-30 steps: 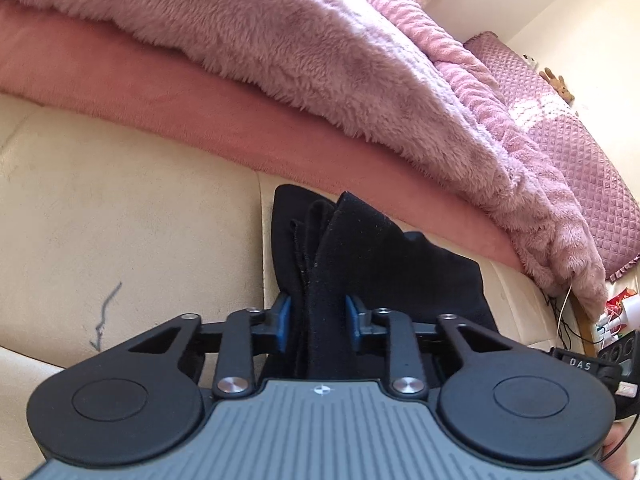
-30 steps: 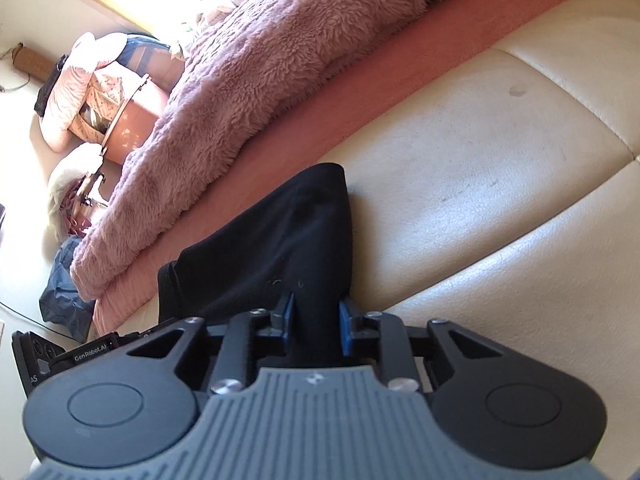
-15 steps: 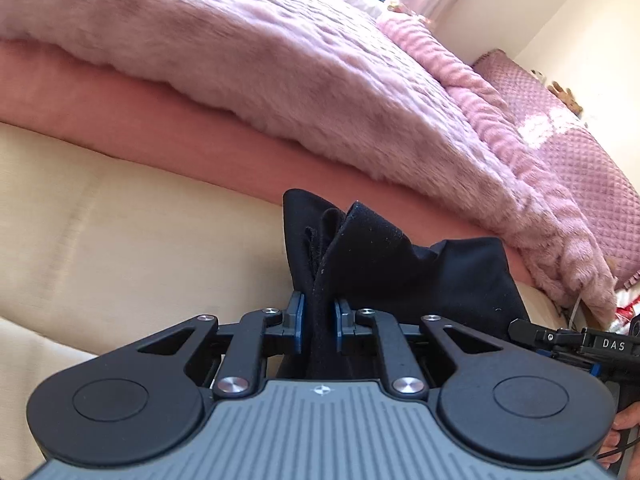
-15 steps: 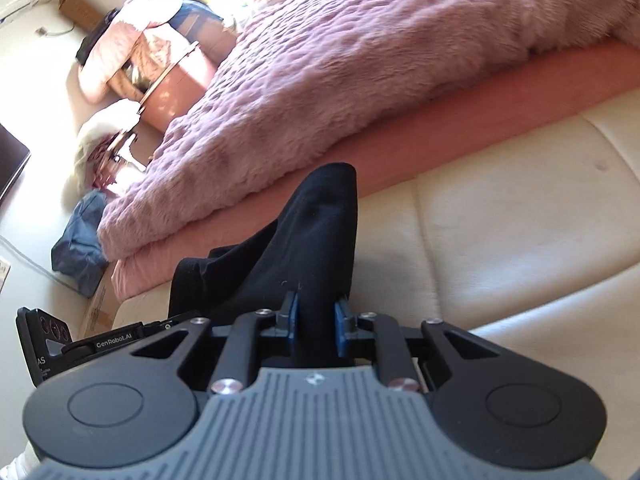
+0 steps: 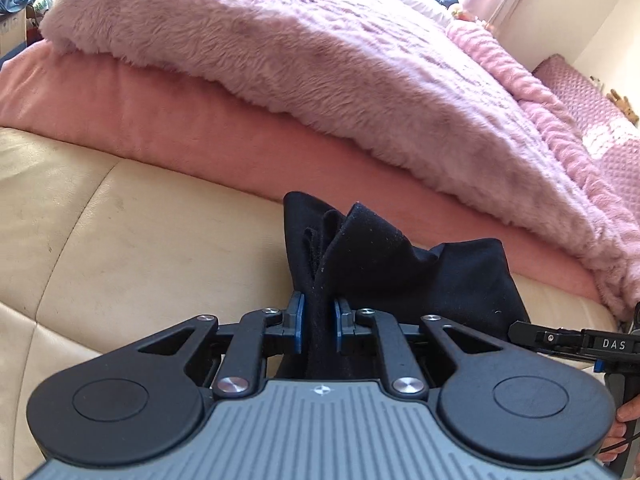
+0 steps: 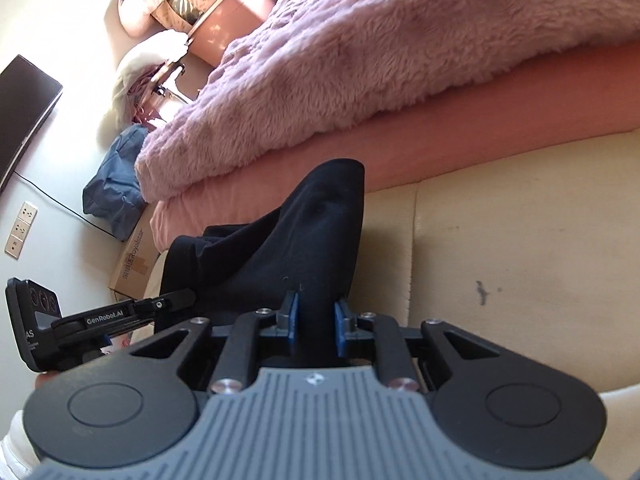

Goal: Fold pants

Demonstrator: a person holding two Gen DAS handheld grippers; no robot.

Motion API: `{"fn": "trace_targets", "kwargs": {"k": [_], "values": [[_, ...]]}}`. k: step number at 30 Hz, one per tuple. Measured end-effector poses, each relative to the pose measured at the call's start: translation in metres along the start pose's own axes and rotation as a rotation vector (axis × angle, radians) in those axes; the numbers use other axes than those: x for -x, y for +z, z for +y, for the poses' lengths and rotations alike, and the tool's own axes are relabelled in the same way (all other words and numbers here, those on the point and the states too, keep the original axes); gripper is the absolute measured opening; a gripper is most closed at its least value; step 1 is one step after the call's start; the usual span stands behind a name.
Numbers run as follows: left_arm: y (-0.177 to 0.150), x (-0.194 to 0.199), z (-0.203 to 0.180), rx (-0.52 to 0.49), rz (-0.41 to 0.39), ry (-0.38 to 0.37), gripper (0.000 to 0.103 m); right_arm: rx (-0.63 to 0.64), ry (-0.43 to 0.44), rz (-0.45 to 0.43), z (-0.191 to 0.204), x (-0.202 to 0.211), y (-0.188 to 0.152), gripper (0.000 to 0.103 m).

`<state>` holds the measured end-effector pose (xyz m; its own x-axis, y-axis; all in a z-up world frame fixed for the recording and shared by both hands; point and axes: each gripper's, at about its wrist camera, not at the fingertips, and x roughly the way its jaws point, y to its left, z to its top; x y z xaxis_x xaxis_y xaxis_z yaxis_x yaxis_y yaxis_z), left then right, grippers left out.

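The black pants (image 5: 384,256) hang bunched between my two grippers above a cream leather bench (image 5: 140,240). My left gripper (image 5: 318,320) is shut on several layers of one end of the fabric. My right gripper (image 6: 314,320) is shut on the other end of the pants (image 6: 304,232), which rises in a rounded fold in front of it. The right gripper's body shows at the left view's right edge (image 5: 576,342), and the left gripper's body shows at the right view's left edge (image 6: 100,318).
A fluffy pink blanket (image 5: 320,52) over a salmon mattress (image 5: 168,120) lies just beyond the bench. On the floor at the left of the right wrist view are a cardboard box (image 6: 134,264), a blue bag (image 6: 116,192) and a dark screen (image 6: 20,116).
Both grippers have lifted the pants off the bench and moved toward the bed. The left jaws closed tighter on the fabric. The cloth between them now sags in a bunch.
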<state>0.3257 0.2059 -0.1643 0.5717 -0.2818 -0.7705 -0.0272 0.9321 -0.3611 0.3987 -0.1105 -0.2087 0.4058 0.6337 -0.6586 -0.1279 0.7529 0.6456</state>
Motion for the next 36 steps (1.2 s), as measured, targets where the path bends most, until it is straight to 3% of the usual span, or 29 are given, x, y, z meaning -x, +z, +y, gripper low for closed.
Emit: {"fn": "trace_targets", "kwargs": {"k": [2, 5, 7, 8, 11, 15, 17, 22, 26, 29, 31, 33, 36], "values": [[-0.001, -0.006, 0.012, 0.015, 0.002, -0.012, 0.017, 0.006, -0.017, 0.008, -0.001, -0.009, 0.002, 0.013], [-0.005, -0.013, 0.025, 0.070, 0.001, -0.030, 0.037, 0.024, -0.053, 0.019, -0.006, -0.017, 0.002, 0.014], [-0.009, -0.019, 0.033, 0.093, -0.013, -0.027, 0.057, 0.020, -0.075, 0.028, -0.014, -0.021, 0.001, 0.015], [-0.011, -0.021, 0.037, 0.113, -0.024, -0.034, 0.059, 0.019, -0.083, 0.029, -0.017, -0.024, 0.000, 0.016], [-0.013, -0.020, 0.045, 0.172, -0.044, -0.071, 0.059, 0.037, -0.095, 0.018, -0.018, -0.027, -0.002, 0.018], [-0.012, -0.005, 0.037, 0.164, -0.110, 0.018, 0.058, 0.108, -0.137, 0.010, -0.005, -0.021, -0.001, 0.029], [-0.012, 0.007, 0.034, 0.173, -0.138, 0.033, 0.057, 0.158, -0.176, -0.009, 0.003, -0.013, -0.002, 0.029], [-0.014, 0.043, -0.006, 0.046, -0.204, 0.101, 0.054, 0.281, -0.217, -0.083, 0.034, 0.017, -0.009, 0.030], [-0.024, 0.083, -0.059, -0.107, -0.275, 0.143, 0.054, 0.395, -0.239, -0.215, 0.071, 0.059, -0.022, 0.040], [-0.035, 0.119, -0.094, -0.180, -0.357, 0.163, 0.054, 0.464, -0.247, -0.322, 0.102, 0.099, -0.034, 0.056], [-0.043, 0.144, -0.114, -0.225, -0.422, 0.176, 0.055, 0.499, -0.272, -0.422, 0.121, 0.129, -0.046, 0.075], [-0.054, 0.166, -0.132, -0.273, -0.481, 0.212, 0.056, 0.528, -0.274, -0.509, 0.135, 0.159, -0.060, 0.080], [-0.073, 0.196, -0.153, -0.321, -0.558, 0.257, 0.062, 0.539, -0.271, -0.573, 0.151, 0.192, -0.082, 0.081]]}}
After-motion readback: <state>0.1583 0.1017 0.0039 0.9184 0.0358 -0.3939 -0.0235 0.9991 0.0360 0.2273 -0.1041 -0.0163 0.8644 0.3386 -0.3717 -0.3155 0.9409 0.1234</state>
